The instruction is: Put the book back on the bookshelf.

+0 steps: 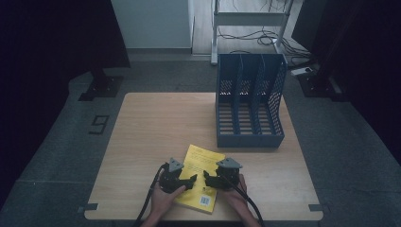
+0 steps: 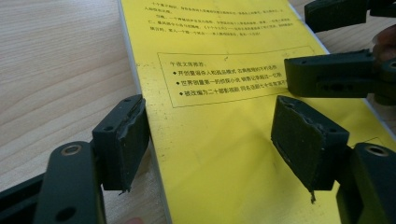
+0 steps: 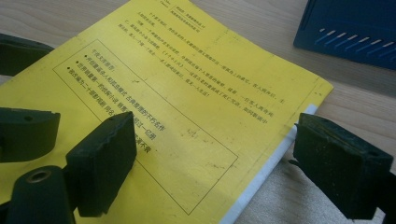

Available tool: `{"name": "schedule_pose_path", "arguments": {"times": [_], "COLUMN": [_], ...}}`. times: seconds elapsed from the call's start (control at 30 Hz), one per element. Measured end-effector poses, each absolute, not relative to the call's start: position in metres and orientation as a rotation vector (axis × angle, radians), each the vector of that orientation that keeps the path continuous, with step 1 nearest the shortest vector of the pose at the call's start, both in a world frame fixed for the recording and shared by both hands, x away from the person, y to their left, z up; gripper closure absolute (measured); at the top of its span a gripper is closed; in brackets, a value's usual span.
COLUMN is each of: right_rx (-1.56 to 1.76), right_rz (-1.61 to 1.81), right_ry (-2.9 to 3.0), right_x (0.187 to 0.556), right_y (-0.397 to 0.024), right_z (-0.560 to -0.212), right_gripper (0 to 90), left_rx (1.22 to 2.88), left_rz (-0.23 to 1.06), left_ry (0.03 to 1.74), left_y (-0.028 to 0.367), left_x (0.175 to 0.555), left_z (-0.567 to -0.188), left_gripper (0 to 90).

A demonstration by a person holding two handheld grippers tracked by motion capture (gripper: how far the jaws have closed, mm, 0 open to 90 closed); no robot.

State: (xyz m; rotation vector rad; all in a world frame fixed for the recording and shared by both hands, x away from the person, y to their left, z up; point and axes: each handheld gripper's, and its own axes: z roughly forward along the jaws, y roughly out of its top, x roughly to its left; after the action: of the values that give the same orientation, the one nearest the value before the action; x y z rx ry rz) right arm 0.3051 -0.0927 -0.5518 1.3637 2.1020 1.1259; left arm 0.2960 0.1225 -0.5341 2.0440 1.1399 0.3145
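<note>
A yellow book (image 1: 200, 176) lies flat on the wooden surface (image 1: 151, 127), near the edge closest to the person and a little right of the middle, its cover with black print and a boxed block of text facing up. The left gripper (image 1: 189, 181) sits at the book's left edge, held by the person's left hand (image 1: 163, 198); in the left gripper view (image 2: 210, 144) its jaws stand fairly wide apart, one pad just off the book's left edge over the wood and the other above the yellow cover, with no pad pressing on the book. The right gripper (image 1: 208, 177) sits at the book's right side, held by the right hand (image 1: 236, 196); in the right gripper view (image 3: 210, 168) its jaws are also wide, one pad over the cover and the other beyond the book's white page edge over the wood, not gripping anything. The two grippers point toward each other across the book, tips close together. A blue file rack (image 1: 249, 101) with three slots stands behind the book, near the far right of the surface, well apart from both grippers.
</note>
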Motion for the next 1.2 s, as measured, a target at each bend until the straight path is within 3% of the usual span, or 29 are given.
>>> {"name": "schedule_pose_path", "arguments": {"times": [0.23, 0.37, 0.83, 1.0, 1.2], "right_rx": [1.368, 1.373, 1.374, 1.373, 1.372], "right_rz": [1.125, 1.134, 1.135, 1.134, 1.135], "right_ry": [2.099, 2.098, 2.101, 2.101, 2.101], "right_x": [0.3051, 0.3052, 0.3056, 0.3056, 0.3057], "right_y": [-0.0924, -0.093, -0.0933, -0.0932, -0.0934], "right_z": [-0.5518, -0.5518, -0.5519, -0.5519, -0.5519], "right_gripper": [12.9, 13.0, 13.1, 13.1, 13.5], "left_rx": [1.978, 1.899, 2.05, 2.081, 2.08], "left_rz": [0.264, 0.057, 0.175, 0.195, 0.16], "left_ry": [1.13, 1.083, 1.082, 1.069, 1.072], "left_y": [0.1267, 0.1311, 0.1238, 0.128, 0.1305], "left_x": [0.2943, 0.2966, 0.2966, 0.2981, 0.2977], "left_z": [-0.5275, -0.5256, -0.5311, -0.5308, -0.5291], "left_gripper": [29.8, 35.1, 33.9, 44.5, 49.7]}}
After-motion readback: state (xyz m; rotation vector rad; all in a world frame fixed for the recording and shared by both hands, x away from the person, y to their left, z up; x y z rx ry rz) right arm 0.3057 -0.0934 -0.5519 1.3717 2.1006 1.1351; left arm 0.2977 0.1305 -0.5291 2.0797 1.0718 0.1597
